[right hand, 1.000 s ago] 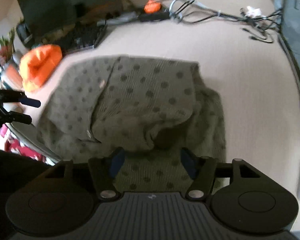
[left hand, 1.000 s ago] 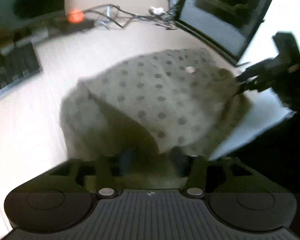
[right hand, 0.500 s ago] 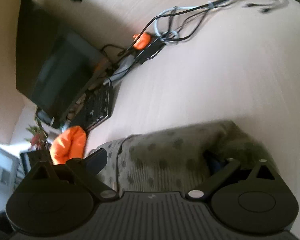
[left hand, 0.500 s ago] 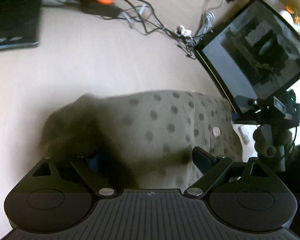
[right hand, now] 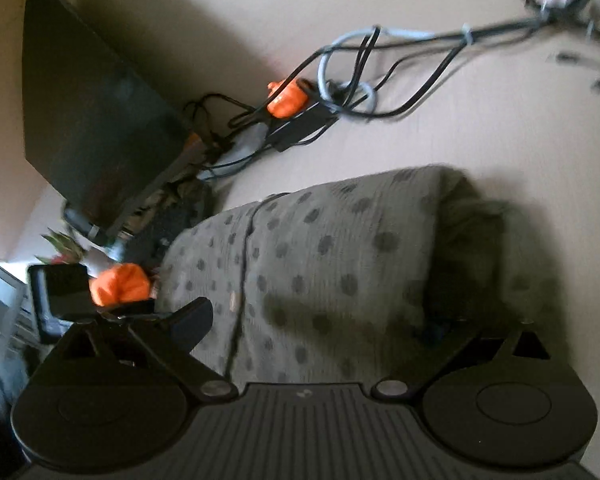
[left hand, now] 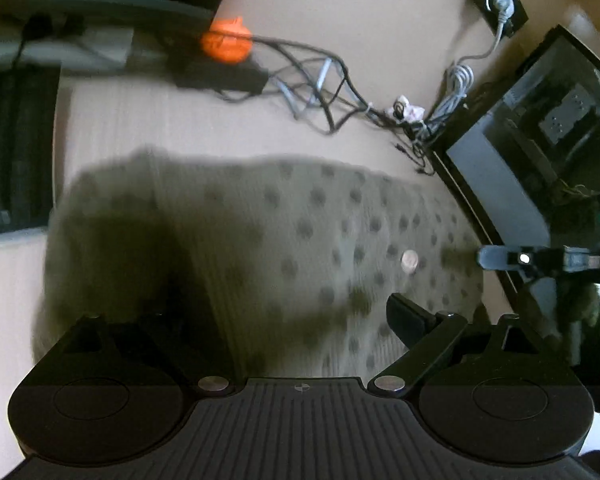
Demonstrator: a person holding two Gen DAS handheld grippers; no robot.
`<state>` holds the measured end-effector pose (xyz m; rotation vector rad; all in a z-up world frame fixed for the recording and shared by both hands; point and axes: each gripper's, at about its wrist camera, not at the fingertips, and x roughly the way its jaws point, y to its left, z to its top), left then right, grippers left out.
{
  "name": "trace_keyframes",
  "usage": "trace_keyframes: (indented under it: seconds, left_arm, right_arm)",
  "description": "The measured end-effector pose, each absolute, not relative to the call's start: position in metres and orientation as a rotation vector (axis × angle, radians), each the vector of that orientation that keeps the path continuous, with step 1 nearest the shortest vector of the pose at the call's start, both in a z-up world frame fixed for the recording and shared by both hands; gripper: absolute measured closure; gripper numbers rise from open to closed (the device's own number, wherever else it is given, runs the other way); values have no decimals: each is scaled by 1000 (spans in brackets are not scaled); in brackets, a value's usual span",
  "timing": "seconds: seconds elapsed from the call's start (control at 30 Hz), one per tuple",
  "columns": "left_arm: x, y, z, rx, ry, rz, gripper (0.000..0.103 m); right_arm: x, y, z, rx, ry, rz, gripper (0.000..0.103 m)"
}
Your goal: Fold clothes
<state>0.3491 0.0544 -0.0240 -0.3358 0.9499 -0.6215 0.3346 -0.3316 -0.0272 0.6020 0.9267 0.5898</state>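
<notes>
A grey-green knitted garment with dark round dots (left hand: 300, 240) is seen lying on a pale wooden bench (left hand: 260, 120). It is spread flat, with one side folded over, so that a thick soft edge is made there. A small round pale button (left hand: 410, 260) is seen on the cloth in the left wrist view. A dark seam line (right hand: 244, 248) is seen running down the cloth in the right wrist view.

The left gripper (left hand: 284, 312) is held just over the near part of the garment. Its fingers (left hand: 408, 318) are spread wide and are opening a little more. Cloth lies under and between them, but it is not pinched. The finger on the other side is lost in dark shadow.

The right gripper (right hand: 312, 320) is also held over the near part of the garment. Its fingers (right hand: 192, 320) are spread wide too, and nothing is squeezed by them. In the left wrist view, the right gripper is seen at the right edge of the cloth.

A tangle of black and grey cables (left hand: 320, 84) is laid across the far part of the bench. A small bright orange lump (left hand: 226, 42) sits by a black box among the cables. A dark flat screen (left hand: 532, 160) stands at one side. A black keyboard (left hand: 16, 148) is seen at the other side. An orange soft bundle (right hand: 120, 284) is seen past the garment's edge in the right wrist view.
</notes>
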Motion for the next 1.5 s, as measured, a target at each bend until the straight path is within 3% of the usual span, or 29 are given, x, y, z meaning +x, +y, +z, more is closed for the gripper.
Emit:
trace_keyframes:
  seconds: [0.17,0.27,0.37,0.5,0.57,0.73,0.9,1.1,1.33,1.5]
  left_arm:
    - [345,53,-8,-460,944,-738,9]
    - [307,56,43,-353,814,-884,10]
    - [273,70,66,-282,757,-904,9]
    - [261,94,36,-296,869,-783,9]
    - [260,105,21,-310,921,-723,9]
    - [261,117,41,-352,824,-706,6]
    - [289,64,47,-273,738,-713,4]
    - [306,12,-12,11,865,-500,3]
    - [276,4,-22,-133,893,-422,1]
    - [258,-17,-17,-301,1005,-398,0]
  right_arm:
    - [313,-323,12,668,841,841,3]
    - [284,-326,37,590,771,911,3]
    - [271,-328,24,503,846,802,1]
    - [264,-338,-7,406,1013,559,1]
    - [253,-346,-6,364,1001,521,1]
    - [246,-349,28,302,849,451,1]
    - [244,-294,34,170,643,493,0]
    - [252,-252,-31,14,771,436,0]
    - [285,-270,-28,-67,769,529,0]
    - [292,-295,3,103,752,412,0]
